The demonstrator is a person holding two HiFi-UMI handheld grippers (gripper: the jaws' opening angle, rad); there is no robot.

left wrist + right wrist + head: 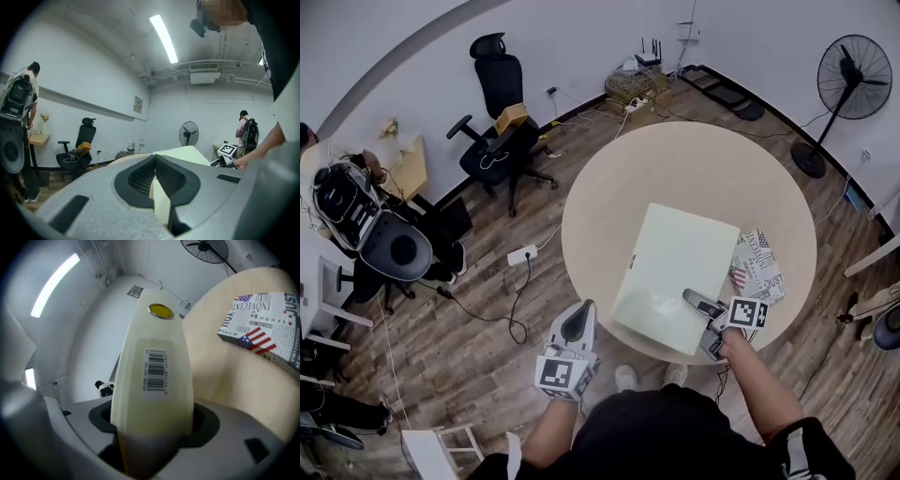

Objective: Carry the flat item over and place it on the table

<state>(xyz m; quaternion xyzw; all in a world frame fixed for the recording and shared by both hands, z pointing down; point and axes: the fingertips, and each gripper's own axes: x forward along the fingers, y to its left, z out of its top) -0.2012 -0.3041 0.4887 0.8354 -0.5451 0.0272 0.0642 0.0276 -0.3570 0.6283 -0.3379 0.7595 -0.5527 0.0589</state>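
The flat item (675,267) is a pale yellow-green board that lies on the round wooden table (694,169), its near edge reaching the table's front rim. My right gripper (701,309) is at the board's near right corner with one jaw above it. In the right gripper view the board (154,357), with a barcode label and a yellow sticker, fills the space between the jaws, and both pads press on it. My left gripper (579,323) hangs off the table's near left edge, shut and empty. Its own view shows the closed tips (154,161) with the board (187,152) beyond.
A box printed like a newspaper (759,262) lies just right of the board. A black office chair (497,122) stands at the far left and a fan (853,80) at the far right. A power strip (522,255) and cables lie on the floor. A person with a backpack (356,206) is at the left.
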